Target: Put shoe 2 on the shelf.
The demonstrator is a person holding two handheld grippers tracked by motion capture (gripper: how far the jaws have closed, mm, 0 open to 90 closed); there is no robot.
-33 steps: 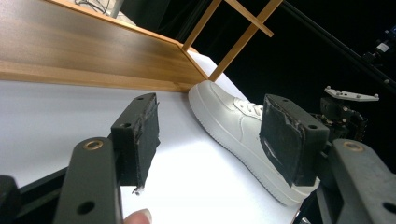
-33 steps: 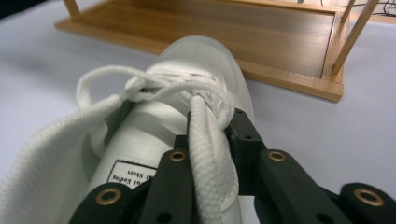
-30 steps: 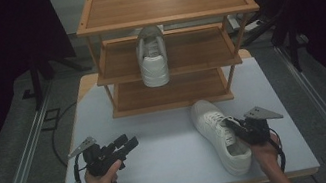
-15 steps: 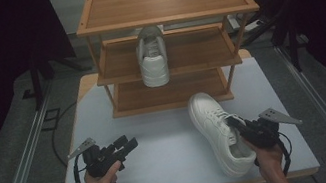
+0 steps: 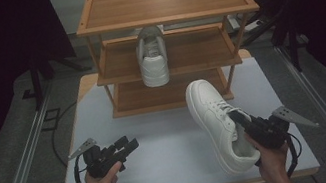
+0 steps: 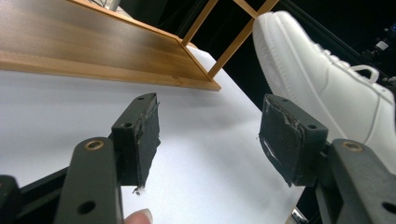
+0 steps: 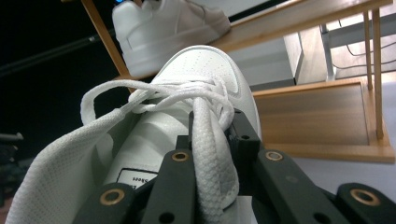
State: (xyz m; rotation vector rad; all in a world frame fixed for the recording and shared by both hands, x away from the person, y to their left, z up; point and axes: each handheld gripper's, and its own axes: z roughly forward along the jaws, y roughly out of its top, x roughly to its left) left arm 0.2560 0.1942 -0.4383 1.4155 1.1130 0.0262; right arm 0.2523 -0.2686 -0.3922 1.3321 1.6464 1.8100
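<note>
A white sneaker hangs tilted above the white table, toe toward the wooden shoe rack. My right gripper is shut on its upper beside the laces, at the front right. In the right gripper view the jaws pinch a white padded strip of the held sneaker. A second white sneaker stands on the rack's middle shelf, heel toward me, and shows as the shelved sneaker. My left gripper is open over the front left of the table; its gap holds nothing, with the held sneaker beyond.
The rack has three shelves; the top shelf and the bottom shelf are bare. The bottom shelf's front edge lies just beyond the left gripper. Metal rails run on the floor along both sides of the table.
The right gripper has lifted the sneaker off the table and carried it a little toward the rack, so the toe stands higher. The left gripper has stayed put.
</note>
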